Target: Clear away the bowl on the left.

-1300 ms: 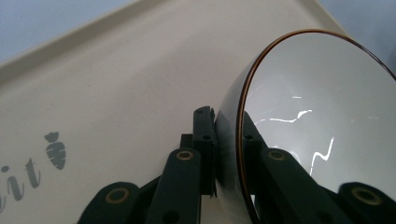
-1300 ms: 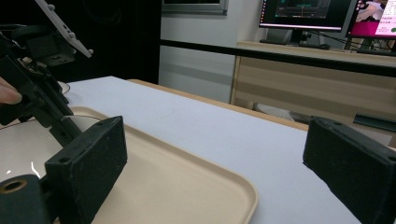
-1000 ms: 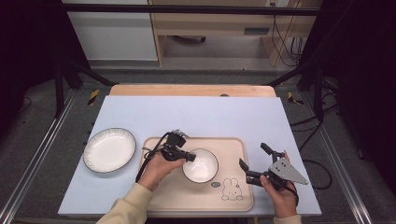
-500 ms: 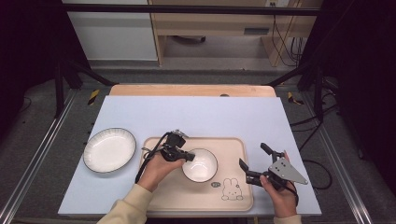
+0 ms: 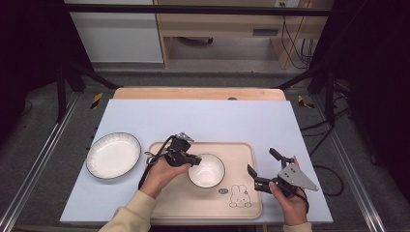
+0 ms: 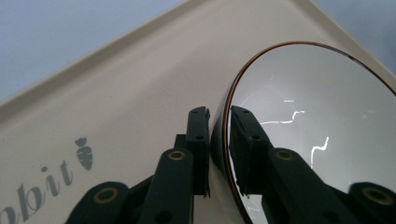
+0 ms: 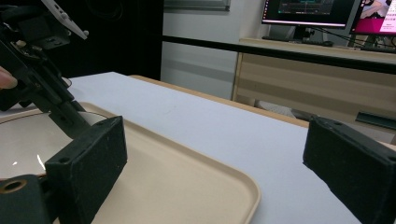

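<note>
Tray (image 5: 169,205) unchanged: left gripper (image 5: 193,160) still clamps bowl (image 5: 207,170); right gripper (image 5: 263,167) stays spread.

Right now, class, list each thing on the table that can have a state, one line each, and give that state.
Small bowl: upright on the tray, empty, rim pinched between the left gripper's fingers.
Tray: flat on the table, holding the small bowl.
Plate: flat on the table left of the tray, empty, untouched.
Left gripper: shut on the small bowl's rim.
Right gripper: open, holding nothing, at the tray's right edge.
</note>
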`<state>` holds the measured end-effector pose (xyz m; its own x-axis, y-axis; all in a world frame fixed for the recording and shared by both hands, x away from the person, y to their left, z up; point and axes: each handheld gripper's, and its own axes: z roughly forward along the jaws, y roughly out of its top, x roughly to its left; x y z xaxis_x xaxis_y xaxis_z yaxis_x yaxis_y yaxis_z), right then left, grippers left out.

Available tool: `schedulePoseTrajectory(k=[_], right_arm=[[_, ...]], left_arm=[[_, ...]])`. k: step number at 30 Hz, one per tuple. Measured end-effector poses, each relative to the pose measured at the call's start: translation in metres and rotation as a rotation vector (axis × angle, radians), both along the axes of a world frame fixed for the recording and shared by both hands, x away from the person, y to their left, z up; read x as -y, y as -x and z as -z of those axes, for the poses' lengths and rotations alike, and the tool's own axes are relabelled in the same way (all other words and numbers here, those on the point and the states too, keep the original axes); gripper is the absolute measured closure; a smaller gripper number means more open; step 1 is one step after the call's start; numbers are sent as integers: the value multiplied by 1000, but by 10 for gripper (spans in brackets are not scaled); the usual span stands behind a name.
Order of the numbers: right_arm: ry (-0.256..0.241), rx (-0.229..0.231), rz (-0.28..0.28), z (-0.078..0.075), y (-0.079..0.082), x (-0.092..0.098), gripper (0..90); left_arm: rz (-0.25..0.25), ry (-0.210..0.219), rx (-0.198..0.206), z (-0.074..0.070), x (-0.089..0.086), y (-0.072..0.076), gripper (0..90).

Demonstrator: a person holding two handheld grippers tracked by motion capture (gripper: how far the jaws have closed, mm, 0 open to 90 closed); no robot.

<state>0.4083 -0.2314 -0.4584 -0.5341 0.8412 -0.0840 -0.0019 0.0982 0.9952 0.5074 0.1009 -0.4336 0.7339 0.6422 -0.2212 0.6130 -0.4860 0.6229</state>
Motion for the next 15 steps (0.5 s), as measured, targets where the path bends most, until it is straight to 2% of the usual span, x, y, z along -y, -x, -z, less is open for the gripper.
schedulePoseTrajectory(k=[2, 4, 7, 11, 15], right_arm=[[-2, -5, 1, 0, 0, 0, 64], [2, -4, 1, 0, 0, 0, 64], [0, -4, 1, 0, 0, 0, 64], [6, -1, -2, 0, 0, 0, 64], [3, -4, -2, 0, 0, 1, 64]], left_arm=[[8, -2, 20, -1, 0, 1, 710], [3, 21, 39, -3, 2, 3, 662], [17, 6, 65, -4, 3, 4, 598], [28, 8, 90, -6, 2, 6, 541], [37, 41, 115, -9, 0, 7, 434]])
